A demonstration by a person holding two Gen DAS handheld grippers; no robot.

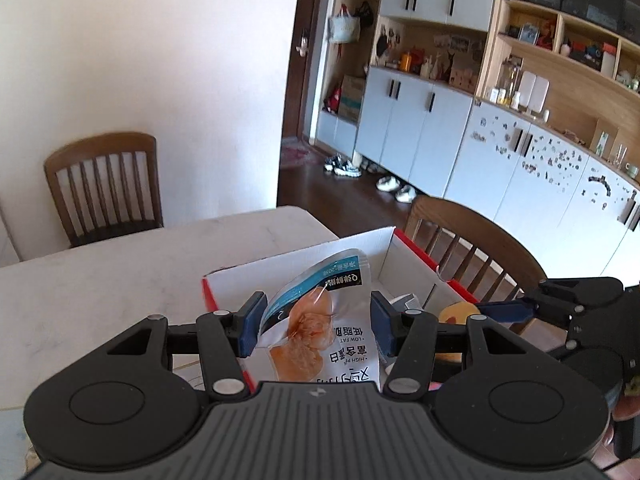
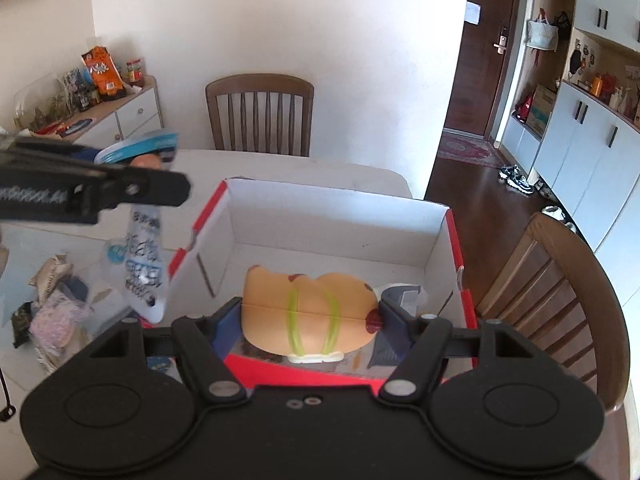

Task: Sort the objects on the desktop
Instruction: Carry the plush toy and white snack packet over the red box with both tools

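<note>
Left wrist view: left tool pinches a snack pouch above the box; right tool, spread wide, clamps a squishy toy over that box.

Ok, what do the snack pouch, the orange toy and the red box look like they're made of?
Snack pouch: thin glossy plastic film, judging by its creases, sheen and printed face. Orange toy: probably soft foam or rubbery plastic, smooth and matte, with rounded shapes; can't confirm softness. Red box: cardboard, with folded flaps, red outside and plain white inside.
</note>
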